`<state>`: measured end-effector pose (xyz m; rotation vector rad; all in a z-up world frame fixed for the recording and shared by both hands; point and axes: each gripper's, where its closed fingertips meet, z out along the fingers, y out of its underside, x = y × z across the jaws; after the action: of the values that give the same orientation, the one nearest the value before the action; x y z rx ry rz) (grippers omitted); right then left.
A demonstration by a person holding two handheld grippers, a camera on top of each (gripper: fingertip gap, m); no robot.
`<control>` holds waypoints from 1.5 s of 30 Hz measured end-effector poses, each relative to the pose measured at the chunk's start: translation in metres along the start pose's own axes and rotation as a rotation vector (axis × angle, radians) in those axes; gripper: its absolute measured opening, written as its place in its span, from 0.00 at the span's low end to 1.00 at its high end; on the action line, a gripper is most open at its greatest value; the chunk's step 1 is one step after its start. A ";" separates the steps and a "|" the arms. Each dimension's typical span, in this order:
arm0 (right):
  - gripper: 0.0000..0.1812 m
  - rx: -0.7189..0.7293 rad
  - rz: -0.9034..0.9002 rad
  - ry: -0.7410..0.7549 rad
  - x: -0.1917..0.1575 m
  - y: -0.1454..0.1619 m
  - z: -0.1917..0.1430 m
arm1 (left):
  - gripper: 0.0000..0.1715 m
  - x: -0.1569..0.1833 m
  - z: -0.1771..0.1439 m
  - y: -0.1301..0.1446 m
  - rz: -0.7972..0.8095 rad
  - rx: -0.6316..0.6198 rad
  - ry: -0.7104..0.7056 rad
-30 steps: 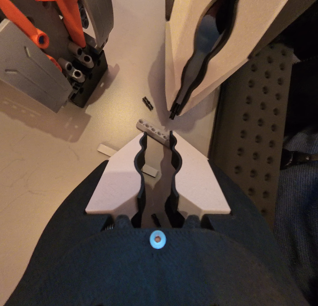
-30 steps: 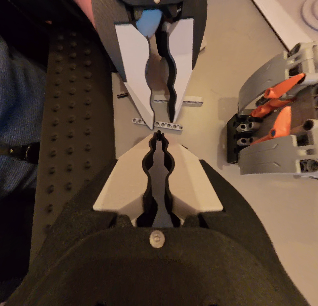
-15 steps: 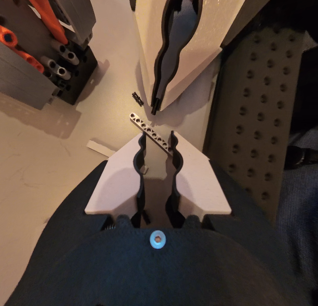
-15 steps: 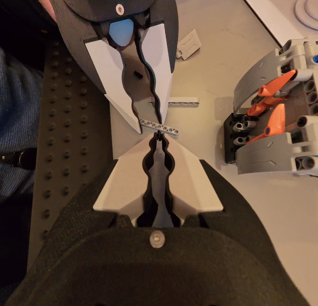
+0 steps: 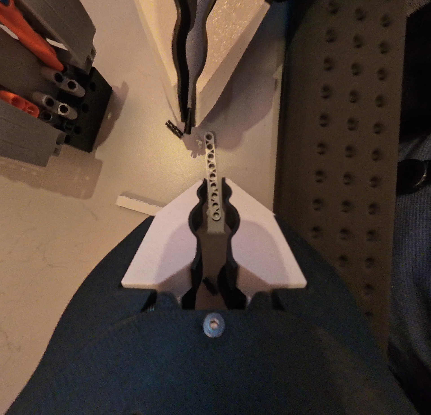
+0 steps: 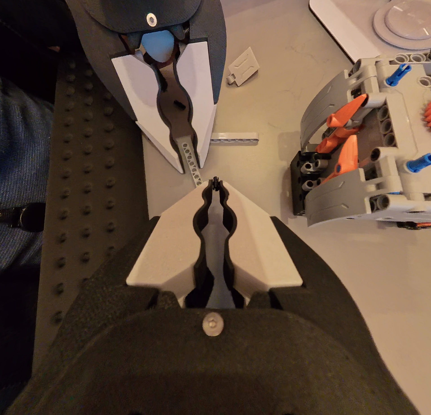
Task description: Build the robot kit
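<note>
My left gripper [image 5: 214, 180] is shut on a thin grey beam with holes [image 5: 211, 157]. The beam lies lengthwise between the fingers and sticks out forward, and its shadow falls on the table to its left. My right gripper [image 6: 215, 185] is shut on a small black pin [image 6: 215, 182] at its tips. In the right wrist view the left gripper [image 6: 191, 166] faces mine, and the beam's free end [image 6: 197, 180] sits just left of the pin. In the left wrist view the right gripper [image 5: 189, 123] hangs just beyond the beam's end. A second black pin [image 5: 173, 128] lies beside it.
A grey, orange and black brick model [image 6: 349, 165] stands to the right; it also shows in the left wrist view [image 5: 46, 88]. A white beam [image 6: 234, 138], a grey panel piece [image 6: 243, 67] and another black pin [image 6: 179, 105] lie on the table. A black studded mat [image 6: 88, 170] borders the table; a white tray [image 6: 338, 18] is far right. One gripper's finger ends stand about 5 cm off the other's.
The left gripper has closed on the grey beam, which turned from crosswise to lengthwise between its fingers. The right gripper, still holding its pin, now faces the beam's free end.
</note>
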<state>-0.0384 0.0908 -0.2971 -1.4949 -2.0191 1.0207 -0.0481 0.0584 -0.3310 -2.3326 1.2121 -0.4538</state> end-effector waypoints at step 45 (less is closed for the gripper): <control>0.01 -0.044 -0.044 -0.060 -0.016 -0.019 -0.008 | 0.07 -0.008 -0.022 -0.041 0.178 0.234 -0.244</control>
<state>-0.0391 0.0753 -0.2758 -1.4514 -2.1190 1.0209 -0.0356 0.0805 -0.2907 -1.9960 1.1683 -0.2275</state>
